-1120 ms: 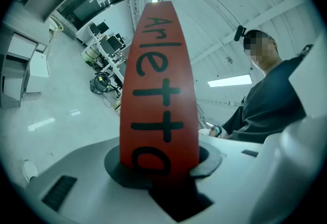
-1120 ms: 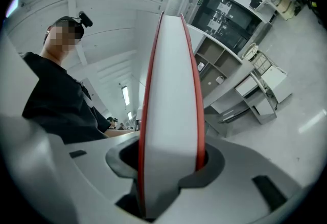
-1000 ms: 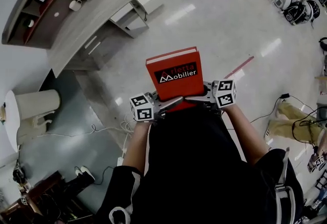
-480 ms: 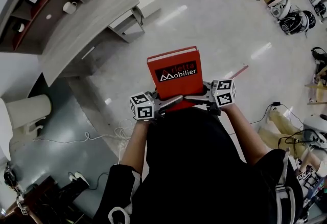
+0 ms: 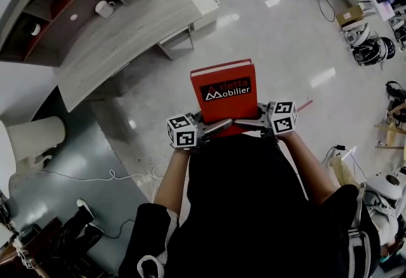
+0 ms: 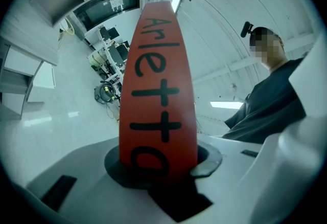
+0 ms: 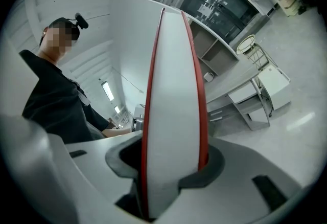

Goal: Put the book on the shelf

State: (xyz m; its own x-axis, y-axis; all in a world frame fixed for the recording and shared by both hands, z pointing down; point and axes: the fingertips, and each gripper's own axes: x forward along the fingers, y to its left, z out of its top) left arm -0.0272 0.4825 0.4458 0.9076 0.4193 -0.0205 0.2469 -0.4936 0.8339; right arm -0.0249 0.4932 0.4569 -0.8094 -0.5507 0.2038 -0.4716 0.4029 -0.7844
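The head camera sits high above the person's torso and looks steeply down, taking in the floor (image 5: pixel 266 29), the shelf (image 5: pixel 60 13) at upper left and the book (image 5: pixel 223 98) from some way off. The left gripper (image 5: pixel 217 125) camera looks along its jaws, close up against the book's lettered spine. The right gripper (image 5: pixel 246 123) camera faces the opposite way, close up against the page edge. All three views share the book; head and right gripper views share the shelf and worktop (image 5: pixel 120 35); both gripper views catch the person

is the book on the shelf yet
No, the red book is clamped by the left gripper and right gripper, away from the shelf.
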